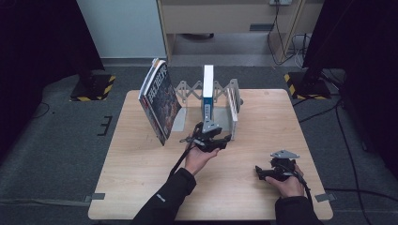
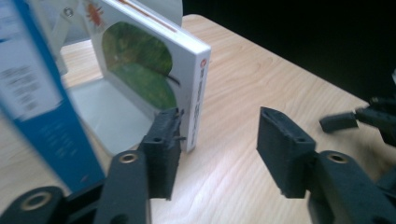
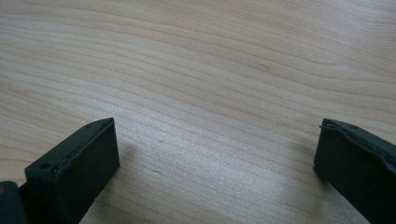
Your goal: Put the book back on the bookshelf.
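A grey folding book rack (image 1: 187, 90) stands at the back middle of the wooden table (image 1: 141, 187). A dark-covered book (image 1: 159, 101) leans at the rack's left end. A white and blue book (image 1: 208, 91) stands upright in the middle, and a white book (image 1: 233, 117) stands at the right. My left gripper (image 1: 217, 139) is open just in front of the rack. In the left gripper view its jaws (image 2: 224, 149) gape beside the spine of the white book (image 2: 198, 98), with the blue book (image 2: 37, 107) at left. My right gripper (image 1: 261, 172) rests open and holds nothing over bare wood (image 3: 215, 163).
The rack's grey base plate (image 2: 107, 121) lies flat between the books. Bare tabletop spreads in front of the rack and to both sides. Black stands with yellow-striped bases (image 1: 91, 86) sit on the floor beyond the far corners. A cable trails from each gripper.
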A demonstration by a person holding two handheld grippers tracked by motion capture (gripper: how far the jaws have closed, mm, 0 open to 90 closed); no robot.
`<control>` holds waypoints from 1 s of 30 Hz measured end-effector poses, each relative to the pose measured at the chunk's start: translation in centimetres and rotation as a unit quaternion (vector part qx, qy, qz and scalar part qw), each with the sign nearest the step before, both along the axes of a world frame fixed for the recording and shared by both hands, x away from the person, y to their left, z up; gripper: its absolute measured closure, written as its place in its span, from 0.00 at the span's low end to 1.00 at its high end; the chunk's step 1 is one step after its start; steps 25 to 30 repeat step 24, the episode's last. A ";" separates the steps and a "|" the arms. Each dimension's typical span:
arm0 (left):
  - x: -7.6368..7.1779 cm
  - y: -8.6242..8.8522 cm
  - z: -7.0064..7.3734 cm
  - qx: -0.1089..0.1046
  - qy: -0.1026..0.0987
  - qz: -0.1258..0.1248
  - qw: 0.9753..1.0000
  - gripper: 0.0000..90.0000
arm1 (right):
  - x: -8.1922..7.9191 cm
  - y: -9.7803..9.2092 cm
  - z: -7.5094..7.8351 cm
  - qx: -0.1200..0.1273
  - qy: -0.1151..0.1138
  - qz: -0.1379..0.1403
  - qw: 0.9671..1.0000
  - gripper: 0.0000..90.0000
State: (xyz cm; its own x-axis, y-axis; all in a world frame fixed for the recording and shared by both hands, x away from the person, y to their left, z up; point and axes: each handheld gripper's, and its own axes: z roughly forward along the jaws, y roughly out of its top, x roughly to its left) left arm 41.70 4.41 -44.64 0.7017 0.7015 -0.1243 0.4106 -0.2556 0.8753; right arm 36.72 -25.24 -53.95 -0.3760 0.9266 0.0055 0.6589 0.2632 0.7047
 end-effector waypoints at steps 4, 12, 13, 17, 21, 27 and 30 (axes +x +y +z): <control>-0.8 1.7 0.2 0.003 0.008 -0.002 1.000 0.45 | 0.0 0.0 0.0 0.000 0.001 0.001 1.000 0.00; -3.1 5.7 -0.5 0.032 0.004 0.000 0.999 0.36 | 0.0 0.0 0.0 -0.001 0.000 0.000 1.000 0.00; -3.4 6.2 -0.7 0.035 0.005 0.002 0.999 0.35 | 0.0 0.0 0.0 -0.001 0.000 -0.001 1.000 0.00; -4.1 8.0 -1.5 0.047 0.012 0.004 0.999 0.31 | 0.0 0.0 0.0 -0.001 0.000 0.000 1.000 0.00; -4.6 10.3 -2.3 0.042 0.026 0.020 0.999 0.28 | 0.0 0.0 0.0 0.000 0.000 -0.001 1.000 0.00; -4.6 11.6 -2.9 0.041 0.048 0.026 0.998 0.26 | 0.0 0.0 0.0 0.000 0.000 -0.001 1.000 0.00; -4.6 11.6 -2.9 0.041 0.048 0.026 0.998 0.26 | 0.0 0.0 0.0 0.000 0.000 -0.001 1.000 0.00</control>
